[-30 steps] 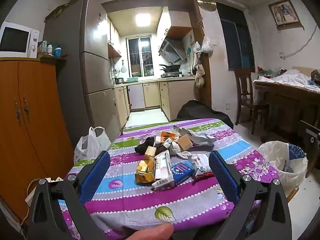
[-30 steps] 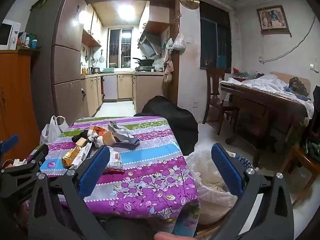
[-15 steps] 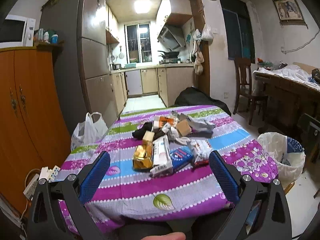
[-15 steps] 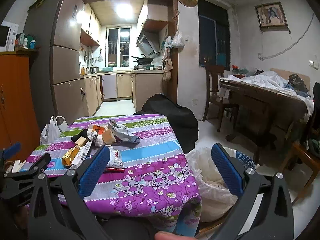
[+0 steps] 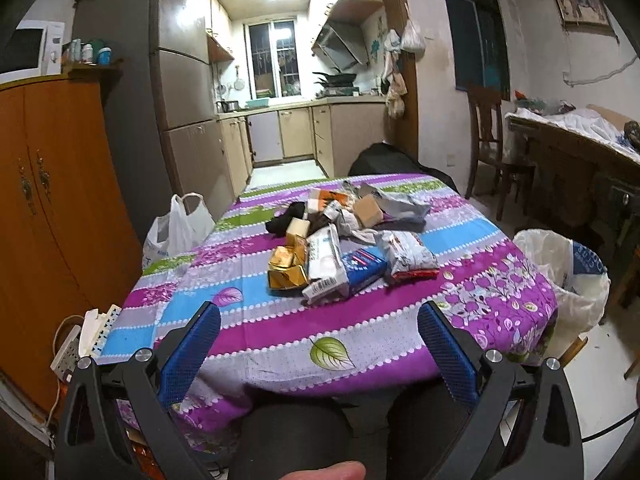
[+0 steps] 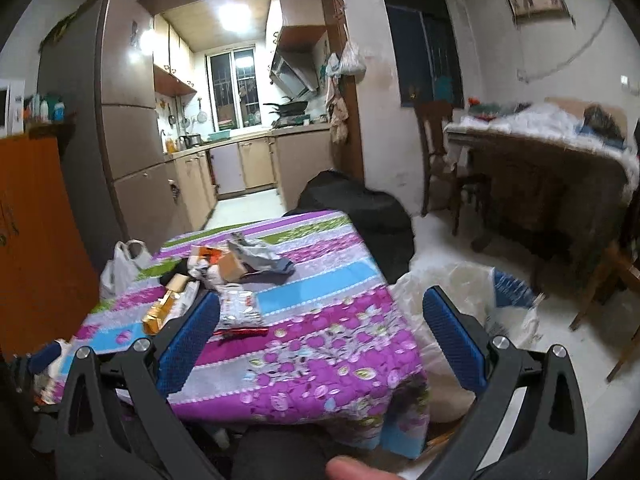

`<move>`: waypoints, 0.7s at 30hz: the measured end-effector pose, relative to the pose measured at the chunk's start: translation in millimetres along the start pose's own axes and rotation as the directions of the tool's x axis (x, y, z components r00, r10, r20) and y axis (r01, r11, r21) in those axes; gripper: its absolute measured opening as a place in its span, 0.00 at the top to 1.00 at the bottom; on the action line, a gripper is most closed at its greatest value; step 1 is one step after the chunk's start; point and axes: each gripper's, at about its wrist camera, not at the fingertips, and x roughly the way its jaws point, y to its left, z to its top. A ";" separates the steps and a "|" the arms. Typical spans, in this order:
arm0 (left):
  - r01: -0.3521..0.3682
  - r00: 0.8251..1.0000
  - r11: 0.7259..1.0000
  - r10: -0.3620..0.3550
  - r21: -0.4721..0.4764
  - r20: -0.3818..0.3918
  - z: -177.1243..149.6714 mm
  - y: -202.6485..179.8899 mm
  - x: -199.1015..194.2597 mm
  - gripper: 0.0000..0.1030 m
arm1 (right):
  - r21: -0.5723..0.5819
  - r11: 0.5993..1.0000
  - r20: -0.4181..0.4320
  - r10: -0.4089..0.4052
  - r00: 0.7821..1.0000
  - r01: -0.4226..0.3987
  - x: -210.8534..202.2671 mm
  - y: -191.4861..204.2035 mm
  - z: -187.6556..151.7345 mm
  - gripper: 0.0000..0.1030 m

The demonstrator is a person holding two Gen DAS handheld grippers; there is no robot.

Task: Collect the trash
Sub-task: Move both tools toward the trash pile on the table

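Note:
A heap of trash (image 5: 340, 236) lies mid-table on the striped floral cloth (image 5: 280, 332): gold wrappers (image 5: 286, 268), a white packet (image 5: 326, 260), a blue packet (image 5: 366, 266), a silver snack bag (image 5: 408, 256), small cardboard boxes and grey wrappers. The heap also shows in the right wrist view (image 6: 224, 276). A bin lined with a white bag (image 5: 568, 280) stands right of the table and also shows in the right wrist view (image 6: 460, 300). My left gripper (image 5: 320, 344) is open and empty over the table's near edge. My right gripper (image 6: 320, 332) is open and empty above the table's right corner.
An orange cabinet (image 5: 44, 208) and a white plastic bag (image 5: 180, 228) stand left of the table. A power strip (image 5: 80, 340) lies by the cabinet. A black bag (image 6: 356, 208) sits behind the table. A wooden chair (image 5: 492, 148) and cluttered table (image 5: 580, 148) stand at the right.
Both grippers have risen and tilted down over the table, so more of the tabletop shows. The right view has swung slightly left. Both stay open and empty.

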 end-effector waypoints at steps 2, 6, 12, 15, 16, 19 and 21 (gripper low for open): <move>0.023 1.000 1.000 -0.023 -0.007 -0.010 0.2 1.9 -0.5 0.05 | 0.021 0.999 -0.034 0.026 0.999 -0.025 4.9 -3.4 -1.4 0.05; 0.044 0.998 0.999 -0.043 0.008 -0.040 0.7 0.4 2.2 0.05 | 0.049 0.998 -0.065 0.039 0.997 -0.036 9.7 -7.9 -7.1 0.05; -0.053 0.996 0.998 0.054 -0.021 0.075 29.8 13.3 -19.1 0.05 | 0.038 0.997 -0.091 0.066 0.994 -0.063 12.5 -4.6 -2.9 0.05; -0.088 0.981 0.995 0.093 -0.035 0.169 51.8 23.5 -37.8 0.05 | 0.045 0.996 -0.084 0.077 0.993 -0.074 12.2 -2.3 4.5 0.05; -0.103 0.973 0.994 0.108 -0.036 0.204 59.4 26.3 -45.0 0.05 | 0.042 0.996 -0.080 0.082 0.993 -0.079 12.0 -0.6 6.7 0.05; -0.131 0.953 0.991 0.135 -0.033 0.273 73.9 28.4 -61.3 0.05 | 0.008 0.996 -0.071 0.087 0.994 -0.087 13.0 8.3 11.9 0.05; -0.138 0.941 0.990 0.140 -0.029 0.307 79.1 27.3 -69.6 0.05 | -0.004 0.995 -0.066 0.098 0.993 -0.098 14.7 13.7 14.9 0.05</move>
